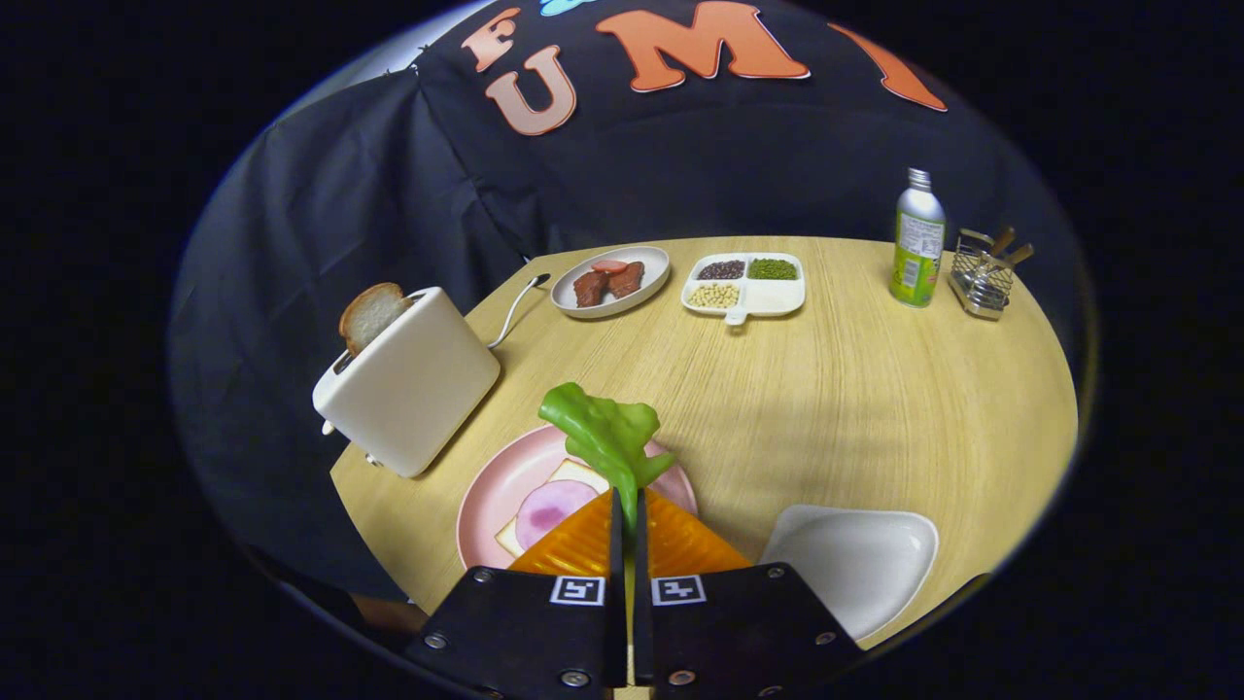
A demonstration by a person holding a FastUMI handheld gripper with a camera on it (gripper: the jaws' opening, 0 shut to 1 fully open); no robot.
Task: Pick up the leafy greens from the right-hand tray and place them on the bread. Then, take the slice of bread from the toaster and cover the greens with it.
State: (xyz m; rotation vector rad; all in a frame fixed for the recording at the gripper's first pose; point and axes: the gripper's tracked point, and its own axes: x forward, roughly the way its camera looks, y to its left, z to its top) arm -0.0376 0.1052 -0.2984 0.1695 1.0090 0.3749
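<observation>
Gripper view: the gripper (627, 506) is pinching a floppy green plastic lettuce leaf (607, 437) above the ham-topped bread slice (549, 506) on the pink plate (486, 506), risking an off-centre, sliding drop.

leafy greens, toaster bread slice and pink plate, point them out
leafy greens (604, 433): gripper view, middle of the leaf, above the shut fingers
bread slice (370, 315): gripper view, crumb face above the toaster slot
pink plate (486, 496): gripper view, bare rim
</observation>
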